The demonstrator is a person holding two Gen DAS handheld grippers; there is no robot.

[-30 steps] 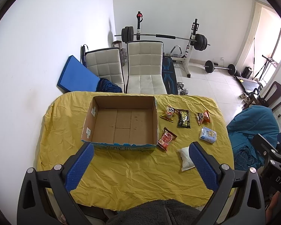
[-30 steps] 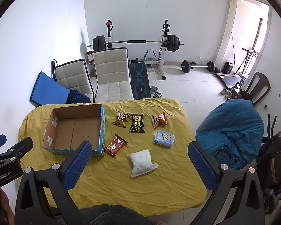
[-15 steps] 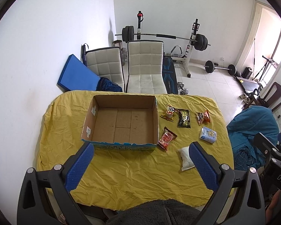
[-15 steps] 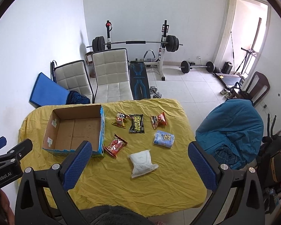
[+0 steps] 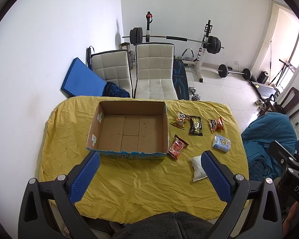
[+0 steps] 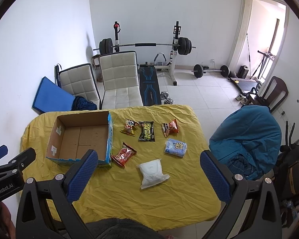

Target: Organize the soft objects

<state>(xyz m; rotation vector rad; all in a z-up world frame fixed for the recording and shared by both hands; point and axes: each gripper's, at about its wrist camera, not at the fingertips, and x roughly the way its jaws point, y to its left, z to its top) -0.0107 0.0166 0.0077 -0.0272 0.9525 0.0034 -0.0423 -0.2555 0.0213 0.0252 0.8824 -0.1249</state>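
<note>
On the yellow tabletop: empty box left, six soft packets right.
Both the left gripper and right gripper hover wide, holding nothing. Nearest, the white pouch looks light, squashy, slippery; pinch across its middle.

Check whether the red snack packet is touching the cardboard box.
Apart. In the right wrist view a thin strip of yellow tablecloth shows between the red snack packet and the cardboard box wall.
</note>
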